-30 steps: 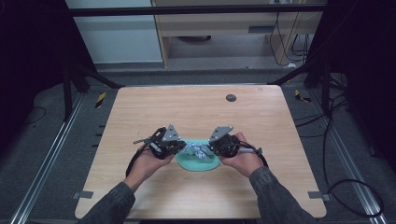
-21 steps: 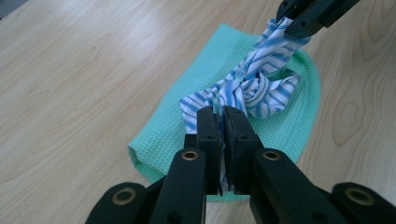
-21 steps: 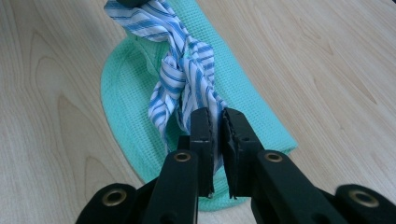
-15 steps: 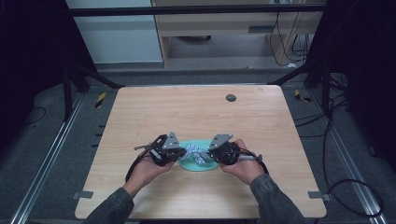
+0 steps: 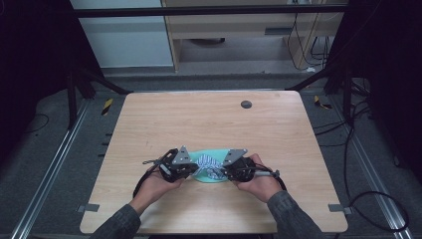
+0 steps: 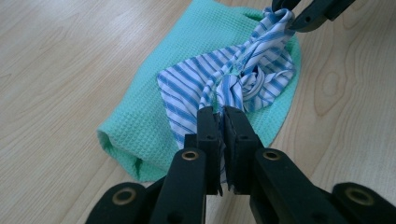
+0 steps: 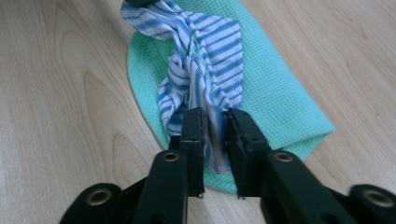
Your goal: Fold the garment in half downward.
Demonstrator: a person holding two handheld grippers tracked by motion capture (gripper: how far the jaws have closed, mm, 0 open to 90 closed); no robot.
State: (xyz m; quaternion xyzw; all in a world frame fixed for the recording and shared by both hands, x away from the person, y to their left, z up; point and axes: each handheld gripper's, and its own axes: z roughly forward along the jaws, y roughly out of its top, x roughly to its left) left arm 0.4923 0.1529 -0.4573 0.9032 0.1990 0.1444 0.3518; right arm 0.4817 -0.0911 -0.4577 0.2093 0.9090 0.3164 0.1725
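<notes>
Striped cloth, blue and white, lies twisted and bunched on top of a green cloth. Both sit on the wooden table, toward its near edge, roughly centred between the person's two hands.

Long axis of the striped cloth: it runs from one gripper to the other, left to right across the table in the high view. One end points at the left gripper, the other at the right gripper. Middle of the strip is knotted or wound on itself (cannot tell which from these views).

Green cloth folded flat under it, rounded edge toward the near side of the table, waffle texture showing in both gripper views.

Left gripper: jaws pressed together on the end of the striped cloth, fabric pinched between the pads, nearly no gap visible.

Right gripper: jaws have just been opening. The other end of the striped cloth hangs between them, and a gap shows on either side of the fabric; pads stand off the cloth rather than clamping it.

Small dark round disc on the far part of the table, well apart from the cloths.

Both hands low at the table, sleeves coming in from the bottom of the high view
</notes>
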